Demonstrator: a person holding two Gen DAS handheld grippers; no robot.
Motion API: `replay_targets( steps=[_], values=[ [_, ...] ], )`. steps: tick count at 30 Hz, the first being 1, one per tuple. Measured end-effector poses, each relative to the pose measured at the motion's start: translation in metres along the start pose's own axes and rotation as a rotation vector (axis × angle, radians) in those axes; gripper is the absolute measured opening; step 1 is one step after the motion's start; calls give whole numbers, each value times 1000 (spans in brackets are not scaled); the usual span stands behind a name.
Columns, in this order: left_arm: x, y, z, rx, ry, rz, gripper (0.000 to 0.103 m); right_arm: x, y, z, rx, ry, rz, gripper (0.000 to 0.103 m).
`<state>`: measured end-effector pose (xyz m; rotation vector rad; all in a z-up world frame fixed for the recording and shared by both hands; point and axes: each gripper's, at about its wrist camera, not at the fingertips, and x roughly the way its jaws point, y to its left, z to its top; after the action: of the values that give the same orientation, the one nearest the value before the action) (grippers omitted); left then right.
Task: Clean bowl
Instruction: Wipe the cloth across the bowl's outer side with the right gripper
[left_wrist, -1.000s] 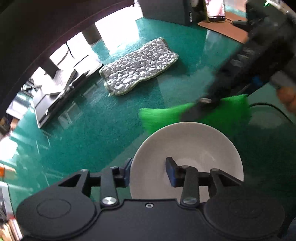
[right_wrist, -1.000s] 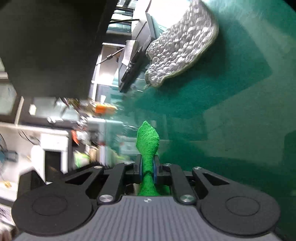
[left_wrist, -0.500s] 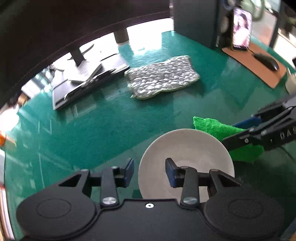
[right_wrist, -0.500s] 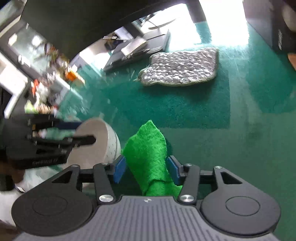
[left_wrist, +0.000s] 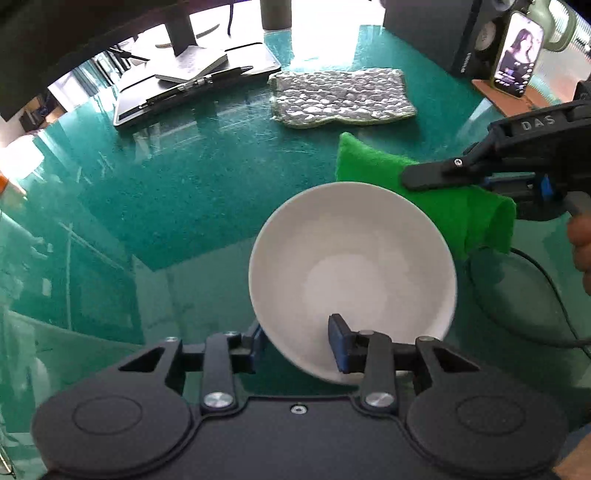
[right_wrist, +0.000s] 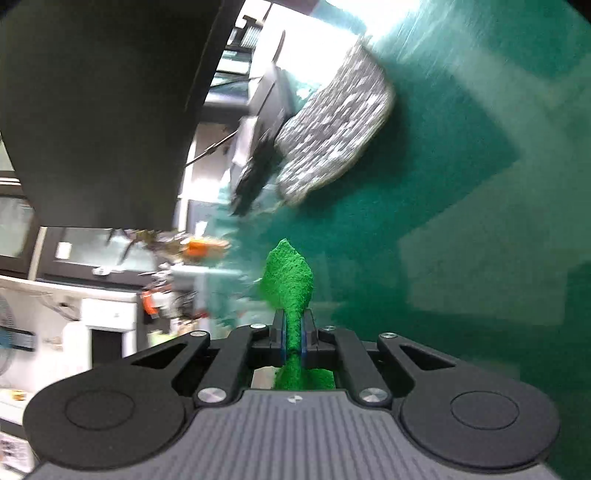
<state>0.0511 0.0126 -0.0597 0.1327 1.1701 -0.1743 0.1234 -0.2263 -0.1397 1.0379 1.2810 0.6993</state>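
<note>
While left gripper (left_wrist: 297, 343) closes on bowl (left_wrist: 352, 266) rim (tilted), right gripper (right_wrist: 291, 339) pinches green cloth (right_wrist: 290, 277).

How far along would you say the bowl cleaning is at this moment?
Done: the left gripper, jaws closing, has the white bowl by its rim, tilted. In hand: the right gripper is shut on the green cloth, just behind the bowl. Left: wiping; the cloth is not inside the bowl.

Our left gripper (left_wrist: 297, 341) points steeply down, jaws closing across a rim. Our right gripper (right_wrist: 291, 338) is clamped tight, a hand (left_wrist: 581, 243) behind it.
</note>
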Motion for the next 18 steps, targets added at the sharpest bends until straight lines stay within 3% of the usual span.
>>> replay_targets(
  steps=[8, 12, 18],
  values=[
    [8, -4, 16, 267, -44, 59, 30, -12, -28, -23, 178, 63, 69, 7],
    [9, -7, 17, 308, -56, 62, 30, -7, -38, -20, 322, 13, 145, 7],
    [8, -10, 13, 320, -71, 78, 31, 25, -25, 8, 328, -11, 193, 7]
  ],
)
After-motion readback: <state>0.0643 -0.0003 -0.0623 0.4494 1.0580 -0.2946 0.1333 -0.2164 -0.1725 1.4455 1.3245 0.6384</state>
